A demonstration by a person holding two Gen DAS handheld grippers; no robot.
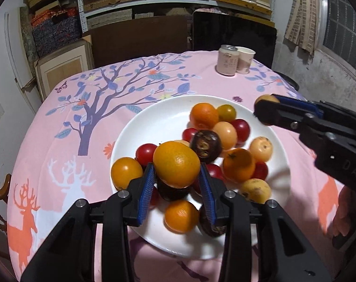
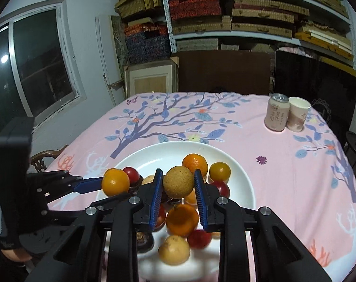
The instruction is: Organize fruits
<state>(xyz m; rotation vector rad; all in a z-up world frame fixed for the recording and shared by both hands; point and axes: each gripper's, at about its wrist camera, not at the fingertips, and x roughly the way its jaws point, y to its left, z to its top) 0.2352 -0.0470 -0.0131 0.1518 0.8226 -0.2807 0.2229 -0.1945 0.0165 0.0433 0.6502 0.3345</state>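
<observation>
while the plate (image 1: 154,119) sits mid-desk, left jaws clamp an orange (image 1: 176,163); right jaws clamp a loquat (image 2: 178,182).

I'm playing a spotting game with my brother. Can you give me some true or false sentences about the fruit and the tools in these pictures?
1. The left tool is holding an orange fruit. True.
2. The right tool is empty. False: it grips a yellow-brown fruit.
3. The fruit sits in a blue bowl. False: it lies on a white plate.
4. A can and a paper cup stand side by side on the tablecloth. True.
5. All the fruit on the plate is red. False: orange, yellow, red and dark brown pieces lie there.
</observation>
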